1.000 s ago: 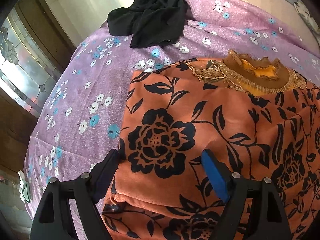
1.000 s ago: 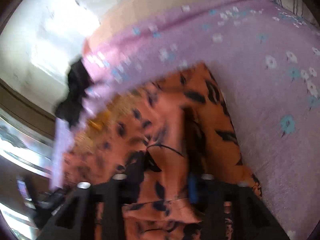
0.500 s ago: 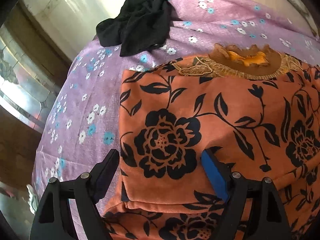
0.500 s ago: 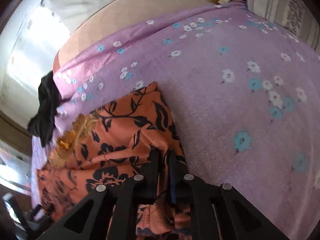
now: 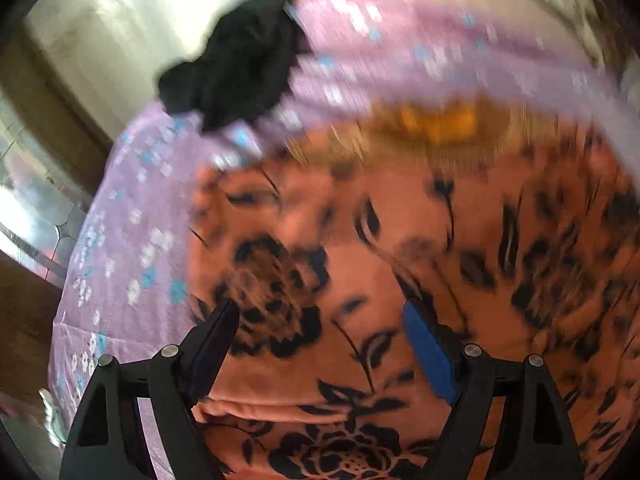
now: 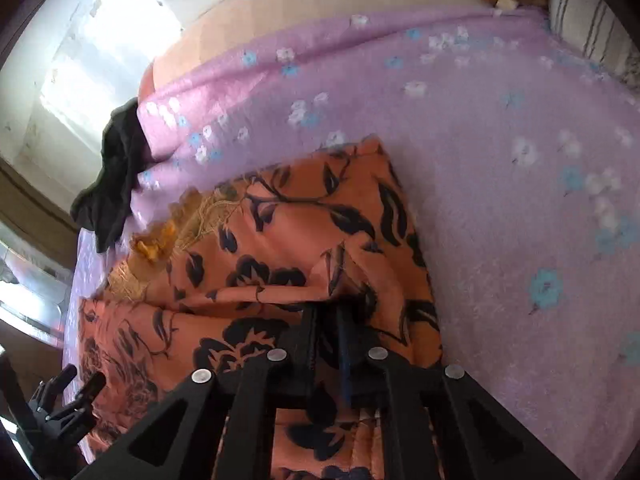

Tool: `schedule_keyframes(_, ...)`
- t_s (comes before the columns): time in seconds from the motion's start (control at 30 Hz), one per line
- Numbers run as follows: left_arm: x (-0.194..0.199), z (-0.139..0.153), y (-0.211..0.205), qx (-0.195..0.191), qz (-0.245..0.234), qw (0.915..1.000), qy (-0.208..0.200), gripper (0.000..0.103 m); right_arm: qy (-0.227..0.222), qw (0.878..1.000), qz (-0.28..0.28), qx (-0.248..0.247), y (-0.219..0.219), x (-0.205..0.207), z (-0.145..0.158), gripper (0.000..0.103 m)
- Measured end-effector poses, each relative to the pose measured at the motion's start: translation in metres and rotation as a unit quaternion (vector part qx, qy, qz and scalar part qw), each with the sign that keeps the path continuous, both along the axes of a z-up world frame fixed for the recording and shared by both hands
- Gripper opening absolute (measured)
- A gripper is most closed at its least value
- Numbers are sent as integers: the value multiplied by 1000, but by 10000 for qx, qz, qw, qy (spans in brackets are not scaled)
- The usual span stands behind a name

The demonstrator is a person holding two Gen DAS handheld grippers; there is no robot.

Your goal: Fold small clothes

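Both wrist views close, looking down; share orange garment (image 5: 360, 280), black cloth (image 6: 112, 184).

no readable text or labels

Left wrist view smeared with motion blur, orange floral garment (image 5: 400, 248) pattern mushy, collar trim unreadable. Black cloth (image 5: 236, 64) just dark blob. Right gripper (image 6: 326, 320) fingertips buried in garment fold. Garment cut off at bottom edge.

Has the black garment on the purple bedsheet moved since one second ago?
Cannot tell. In both views the black garment sits at the same far corner of the purple bedsheet; its shift within the frames looks like camera motion, and the left view is blurred.
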State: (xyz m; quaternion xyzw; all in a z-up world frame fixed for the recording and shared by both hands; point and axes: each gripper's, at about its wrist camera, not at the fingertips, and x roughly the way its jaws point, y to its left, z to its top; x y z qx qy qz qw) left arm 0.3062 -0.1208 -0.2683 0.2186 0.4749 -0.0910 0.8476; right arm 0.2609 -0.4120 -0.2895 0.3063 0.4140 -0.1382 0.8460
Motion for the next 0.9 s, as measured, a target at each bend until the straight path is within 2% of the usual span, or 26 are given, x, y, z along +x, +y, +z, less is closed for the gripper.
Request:
schedule_keyframes(0.03, 0, 1, 0, -35, -5, 10000, -87, 85, 50, 10000, 1, 34, 1, -1, 4, 12)
schedule_keyframes(0.1, -1, 8, 1, -104, -23, 9999, -88, 85, -190, 9997, -5, 143, 3, -6, 15, 14)
schedule_keyframes(0.13, -2, 13, 2, -276, -44, 9996, -105, 85, -420, 9990, 73, 164, 7, -10, 25, 14)
schedule_keyframes(0.2, -4, 22, 6, -517, 28, 9984, -244, 85, -588, 9975, 350, 183, 16, -15, 37, 14)
schedule_keyframes(0.3, -7, 29, 2, -637, -67, 9971, -413, 85, -548, 9934, 956, 329, 42, -12, 41, 14)
schedule_keyframes(0.33, -7, 25, 0, -551, -135, 9976, -390, 85, -548, 9934, 956, 329, 42, -12, 41, 14)
schedule_keyframes(0.37, -7, 20, -4, -410, -160, 9985, -333, 85, -400, 9925, 1108, 338, 52, -9, 37, 14)
schedule_keyframes(0.43, -3, 1, -10, -27, -182, 9998, -63, 85, 513, 9876, 1471, 213, 72, 1, 12, 14)
schedule_keyframes(0.5, -5, 3, -8, -57, -140, 9997, -200, 89, 491, 9882, 1450, 69, 75, -1, 9, 12)
schedule_keyframes(0.53, -4, 4, -8, -10, -124, 9997, -188, 91, 527, 9877, 1465, 129, 74, -2, 13, 15)
schedule_keyframes(0.57, -3, 5, -9, -27, -134, 9998, -168, 91, 277, 9883, 1432, 448, 65, -7, 23, 14)
schedule_keyframes(0.6, -2, 4, -8, -68, -121, 9998, -162, 91, 128, 9902, 1306, 484, 58, -9, 29, 14)
schedule_keyframes(0.67, 0, 6, -6, -179, -46, 9996, -199, 91, 127, 9952, 913, 329, 42, -15, 36, 14)
schedule_keyframes(0.77, 2, 22, 2, -310, 146, 9972, -668, 91, 301, 9987, 329, 238, 16, -22, 30, 14)
schedule_keyframes(0.83, 6, 27, 3, -249, 300, 9953, -892, 91, 366, 9982, 122, 465, -2, -22, 17, 12)
schedule_keyframes(0.9, 17, 13, 3, -72, 460, 9971, -608, 92, 392, 9969, 146, 664, -11, -18, 8, 12)
